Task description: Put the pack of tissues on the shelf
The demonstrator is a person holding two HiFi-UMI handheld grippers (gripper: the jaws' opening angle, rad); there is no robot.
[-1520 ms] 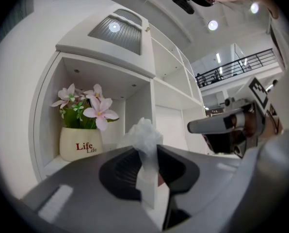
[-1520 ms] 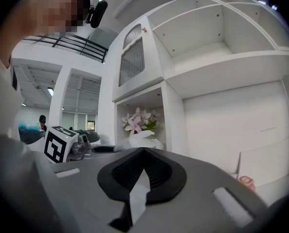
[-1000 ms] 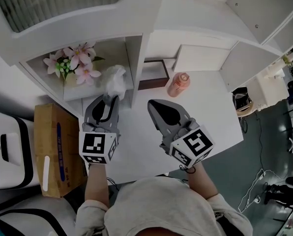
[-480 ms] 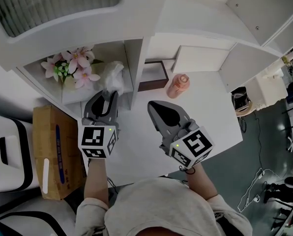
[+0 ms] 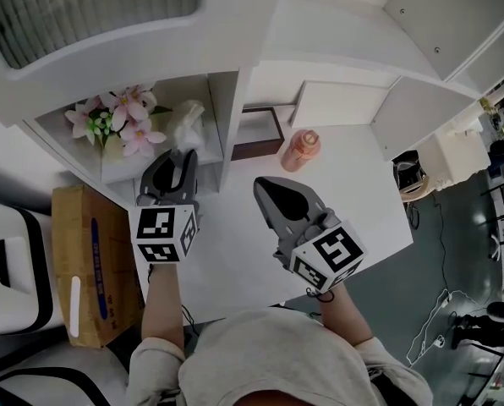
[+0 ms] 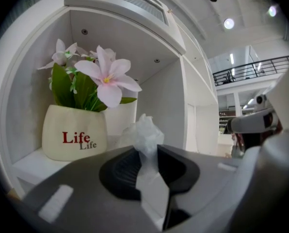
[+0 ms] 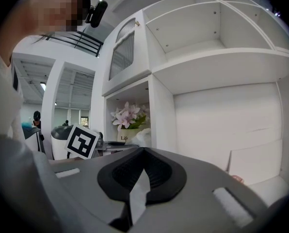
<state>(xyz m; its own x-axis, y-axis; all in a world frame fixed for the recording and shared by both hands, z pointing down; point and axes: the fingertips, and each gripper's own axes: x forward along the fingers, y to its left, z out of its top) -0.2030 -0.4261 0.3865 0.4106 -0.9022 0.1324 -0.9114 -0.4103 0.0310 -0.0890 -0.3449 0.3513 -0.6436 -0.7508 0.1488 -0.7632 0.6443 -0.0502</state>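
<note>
The pack of tissues (image 5: 186, 123), white and crinkly, is pinched between the jaws of my left gripper (image 5: 178, 157), which is shut on it. The pack's far end reaches into the low shelf compartment (image 5: 227, 108), just right of the flower pot. In the left gripper view the pack (image 6: 145, 136) sticks up between the left gripper (image 6: 147, 155) jaws, in front of the compartment's right wall. My right gripper (image 5: 265, 184) hovers over the white desk, shut and empty. Its jaw tips meet in the right gripper view (image 7: 143, 151).
A cream pot marked "Life" (image 6: 74, 137) with pink flowers (image 5: 121, 117) fills the compartment's left half. An orange bottle (image 5: 304, 148) and a dark brown box (image 5: 260, 134) stand on the desk (image 5: 235, 244). A cardboard box (image 5: 83, 260) lies at the left.
My left gripper has carried the tissue pack forward, toward and into the shelf compartment beside the flower pot. The right gripper has stayed where it was.
</note>
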